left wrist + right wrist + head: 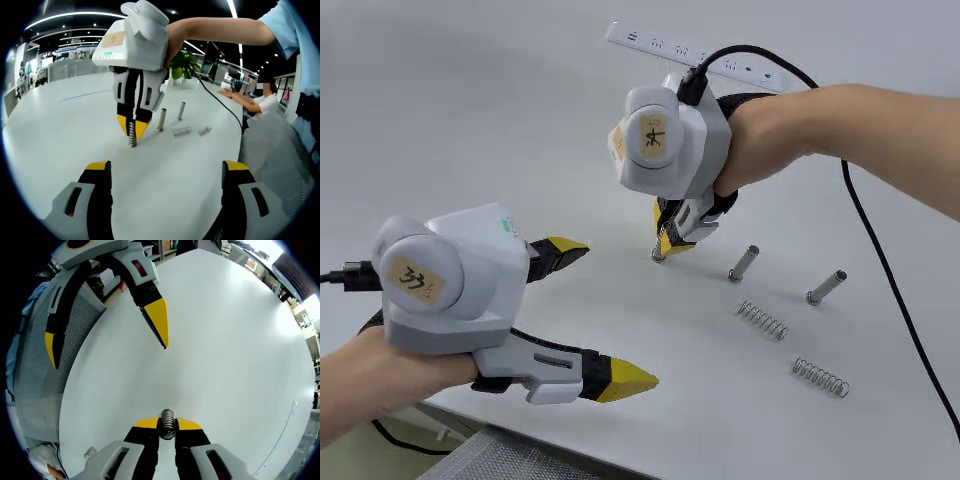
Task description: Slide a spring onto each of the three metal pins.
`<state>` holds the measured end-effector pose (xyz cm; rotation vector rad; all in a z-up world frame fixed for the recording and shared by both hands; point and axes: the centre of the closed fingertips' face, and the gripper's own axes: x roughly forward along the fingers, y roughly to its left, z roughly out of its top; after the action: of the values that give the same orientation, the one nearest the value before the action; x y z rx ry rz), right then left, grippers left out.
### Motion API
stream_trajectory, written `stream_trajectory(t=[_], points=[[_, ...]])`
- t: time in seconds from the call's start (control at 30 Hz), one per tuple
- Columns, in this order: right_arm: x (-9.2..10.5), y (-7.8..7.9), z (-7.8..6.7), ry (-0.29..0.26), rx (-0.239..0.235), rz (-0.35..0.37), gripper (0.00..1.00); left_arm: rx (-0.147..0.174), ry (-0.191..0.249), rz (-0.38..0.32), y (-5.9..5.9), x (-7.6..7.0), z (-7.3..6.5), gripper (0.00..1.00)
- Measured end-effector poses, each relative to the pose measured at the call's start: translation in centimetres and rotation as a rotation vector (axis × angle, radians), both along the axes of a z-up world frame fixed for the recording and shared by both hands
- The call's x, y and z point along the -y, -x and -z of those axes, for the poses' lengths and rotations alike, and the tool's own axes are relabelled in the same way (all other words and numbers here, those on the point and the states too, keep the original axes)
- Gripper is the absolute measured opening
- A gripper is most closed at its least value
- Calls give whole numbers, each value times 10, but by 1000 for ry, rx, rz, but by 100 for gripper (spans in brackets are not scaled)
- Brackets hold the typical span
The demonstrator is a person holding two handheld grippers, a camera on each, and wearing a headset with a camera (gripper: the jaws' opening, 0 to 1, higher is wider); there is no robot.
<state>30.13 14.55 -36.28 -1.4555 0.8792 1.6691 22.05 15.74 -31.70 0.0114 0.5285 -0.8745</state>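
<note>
Spring [132,136] stands pinched in right claw [167,426]; left claw [620,312] gapes wide, holding nothing.

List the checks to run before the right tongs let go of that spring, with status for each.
1. Right tongs shut on the spring: ok.
2. Spring upright, lower end down at the table: ok.
3. First pin fully inside the spring: cannot tell, the coils and tongs hide it.
4. Other two pins upright and bare: ok.
5. Two loose springs lying flat, apart from the pins: ok.
6. Left tongs open, apart from the work: ok.
</note>
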Motion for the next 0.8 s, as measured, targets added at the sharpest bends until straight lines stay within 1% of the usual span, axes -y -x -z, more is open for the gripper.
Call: stream_trajectory(t=[0.13,0.27,0.7,0.8], points=[[1,1,1,-2,6,4,8,1,1,0,0,0,0,90],[1,2,1,-7,5,5,8,1,1,2,0,-1,0,90],[-1,2,5,0,-3,13,9,-1,1,4,1,-1,0,90],[-1,2,5,-2,-7,19,12,-2,3,1,1,-2,0,90]])
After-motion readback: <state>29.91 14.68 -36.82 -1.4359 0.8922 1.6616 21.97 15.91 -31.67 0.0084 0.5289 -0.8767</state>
